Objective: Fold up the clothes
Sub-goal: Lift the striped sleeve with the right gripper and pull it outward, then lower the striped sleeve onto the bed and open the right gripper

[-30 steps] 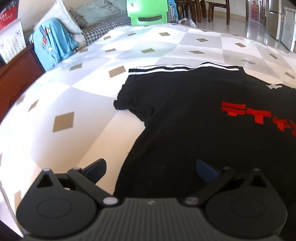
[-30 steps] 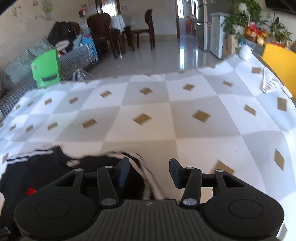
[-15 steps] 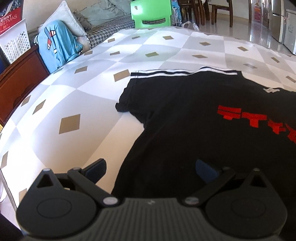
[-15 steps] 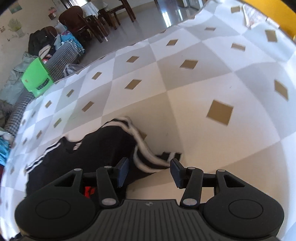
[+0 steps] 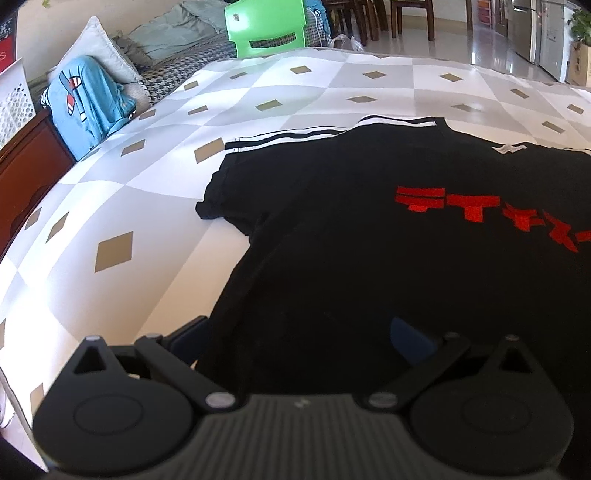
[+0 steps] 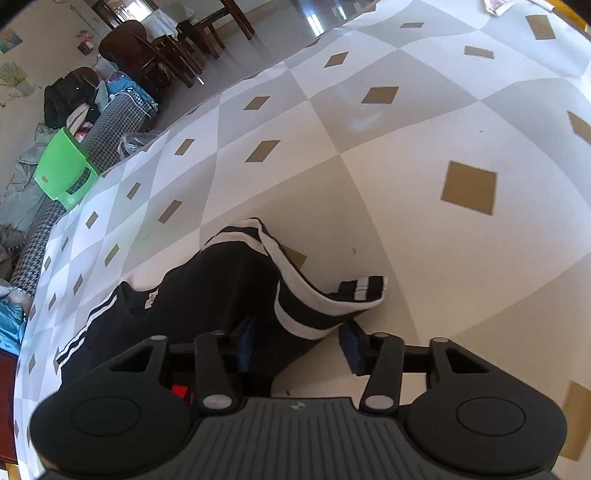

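A black T-shirt [image 5: 369, 258] with red lettering and white-striped sleeves lies spread on the checked tablecloth [image 5: 147, 192]. My left gripper [image 5: 301, 339] stands open wide over the shirt's near left edge, one finger off the cloth and one over it. In the right wrist view the shirt [image 6: 207, 288] ends in a crumpled striped sleeve [image 6: 314, 306]. My right gripper [image 6: 300, 343] is low over that sleeve. Its jaws are closing with the sleeve's fold between them, and a gap still shows beside the pads.
A green plastic chair [image 5: 266, 26] and a sofa with a blue garment [image 5: 85, 99] stand past the table's far left. A dark wooden cabinet [image 5: 26, 177] is at the left edge. Dining chairs [image 6: 147, 55] stand further back. Bare tablecloth [image 6: 406, 184] stretches right of the sleeve.
My right gripper has dropped toward the crumpled sleeve and rolled, and its jaws have narrowed around it. The left gripper has hardly moved and stays open.
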`<action>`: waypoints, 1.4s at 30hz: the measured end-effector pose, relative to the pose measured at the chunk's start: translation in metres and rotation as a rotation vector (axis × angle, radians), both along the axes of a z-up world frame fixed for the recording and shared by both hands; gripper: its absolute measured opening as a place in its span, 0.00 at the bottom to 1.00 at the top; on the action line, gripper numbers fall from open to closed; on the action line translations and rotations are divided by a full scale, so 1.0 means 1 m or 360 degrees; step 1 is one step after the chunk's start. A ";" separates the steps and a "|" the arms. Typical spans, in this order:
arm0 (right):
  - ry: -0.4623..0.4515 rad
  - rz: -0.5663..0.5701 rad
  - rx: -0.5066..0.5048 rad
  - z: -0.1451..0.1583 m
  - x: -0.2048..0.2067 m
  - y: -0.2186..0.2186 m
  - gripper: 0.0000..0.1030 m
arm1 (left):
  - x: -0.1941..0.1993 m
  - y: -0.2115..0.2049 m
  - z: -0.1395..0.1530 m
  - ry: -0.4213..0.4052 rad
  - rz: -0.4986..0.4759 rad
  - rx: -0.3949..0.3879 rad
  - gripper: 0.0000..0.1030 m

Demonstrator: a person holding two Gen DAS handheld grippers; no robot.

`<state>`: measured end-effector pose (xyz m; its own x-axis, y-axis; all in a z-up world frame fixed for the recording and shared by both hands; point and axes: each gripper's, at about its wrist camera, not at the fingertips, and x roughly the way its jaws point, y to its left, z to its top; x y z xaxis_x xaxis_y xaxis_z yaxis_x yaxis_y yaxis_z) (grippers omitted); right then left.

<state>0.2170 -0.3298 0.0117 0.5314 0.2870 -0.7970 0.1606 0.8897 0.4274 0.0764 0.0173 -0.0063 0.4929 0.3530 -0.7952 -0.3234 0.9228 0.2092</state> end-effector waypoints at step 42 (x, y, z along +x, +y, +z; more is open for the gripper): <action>-0.0607 0.0803 -0.0387 0.069 -0.015 0.096 0.46 | 0.003 0.006 -0.001 0.0008 0.0040 -0.0134 1.00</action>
